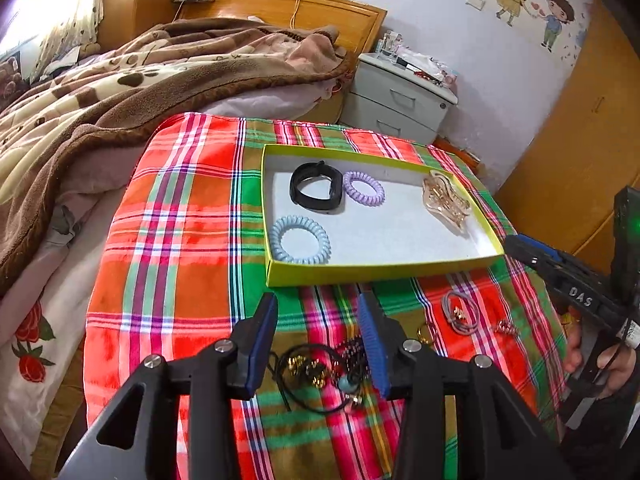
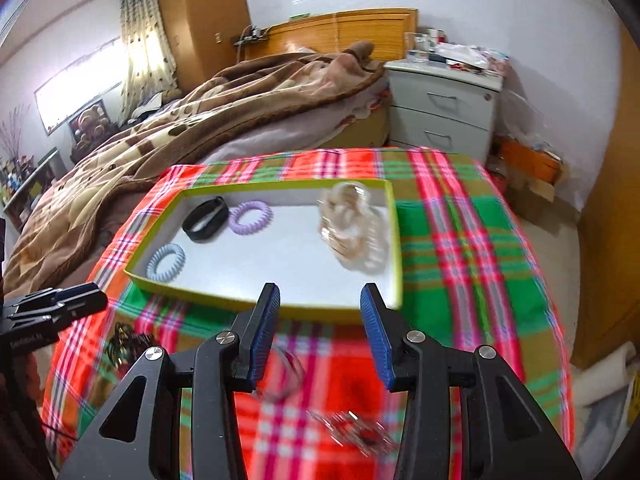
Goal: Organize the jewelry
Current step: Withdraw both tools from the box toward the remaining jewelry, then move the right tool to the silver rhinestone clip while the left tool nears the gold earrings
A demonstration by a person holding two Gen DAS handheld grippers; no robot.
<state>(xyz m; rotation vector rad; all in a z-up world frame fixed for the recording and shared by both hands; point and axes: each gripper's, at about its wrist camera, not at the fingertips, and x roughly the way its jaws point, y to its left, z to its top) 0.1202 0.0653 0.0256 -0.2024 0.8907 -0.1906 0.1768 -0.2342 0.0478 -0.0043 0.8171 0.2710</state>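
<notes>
Hair claw [image 1: 446,200] lies lengthwise right

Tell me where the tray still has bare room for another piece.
Widest bare floor of the tray: the near middle, between the blue coil hair tie and the clear claw clip. The far-left corner is crowded: black band beside the purple coil hair tie.

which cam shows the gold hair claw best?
Left wrist: the hair claw is sharp, lying at the tray's right end, teeth visible. Right wrist shows it larger but motion-blurred, a pale gold smear.
</notes>
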